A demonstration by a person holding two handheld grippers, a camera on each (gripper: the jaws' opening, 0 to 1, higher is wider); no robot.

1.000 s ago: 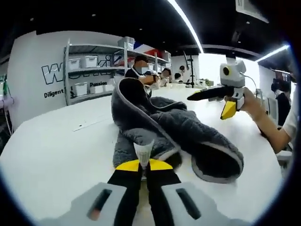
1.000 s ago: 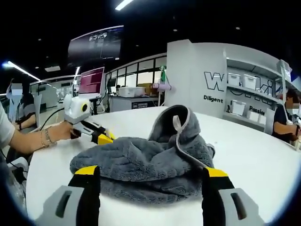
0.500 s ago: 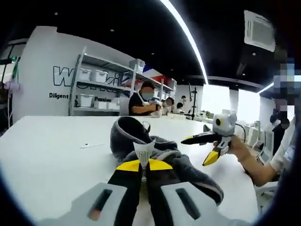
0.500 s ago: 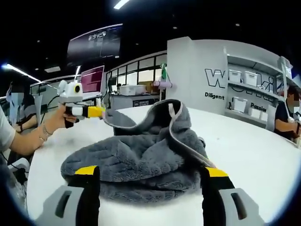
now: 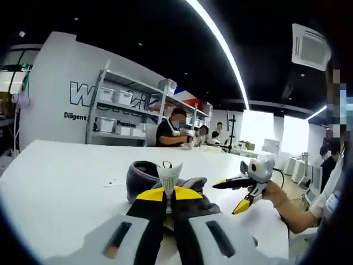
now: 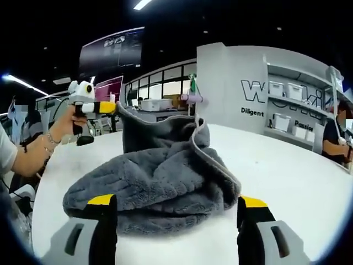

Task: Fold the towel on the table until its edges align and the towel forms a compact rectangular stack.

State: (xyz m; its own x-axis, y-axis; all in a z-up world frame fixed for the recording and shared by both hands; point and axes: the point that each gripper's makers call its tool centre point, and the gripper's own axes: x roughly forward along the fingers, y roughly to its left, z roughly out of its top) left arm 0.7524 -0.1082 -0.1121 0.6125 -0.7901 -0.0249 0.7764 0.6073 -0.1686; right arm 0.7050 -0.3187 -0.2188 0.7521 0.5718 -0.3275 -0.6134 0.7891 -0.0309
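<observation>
The left tongs (image 6: 110, 106) have climbed over the last second, and the grey towel (image 6: 160, 176) has gone up with them. In the right gripper view they were low beside the heap at about 9 o'clock; now they sit at about 10 o'clock, level with the far shelves, with a towel edge strung tight from their yellow tips and a wall of cloth hanging below it. In the left gripper view the same tongs (image 5: 167, 192) are pressed together on the towel's white tag (image 5: 169, 175), so the grip is on that hem; the towel (image 5: 144, 175) has shrunk to a low lump just past the tips as the camera rose and tipped up.

The rest of the towel lies bunched on the white worktop (image 6: 298, 182), between the right tongs' (image 6: 176, 205) two jaws, which stand wide apart at 7 and 5 o'clock with nothing in them. From the left gripper view the right tongs (image 5: 238, 193) hang off at 3 o'clock above the worktop (image 5: 60, 171), clear of the cloth, jaws spread.

I judge this as the opening-out stage: one corner is being lifted to shake the crumple loose. No edges are matched yet, so folding proper has not begun. The free tongs will probably need a second corner before the towel can be laid flat.
</observation>
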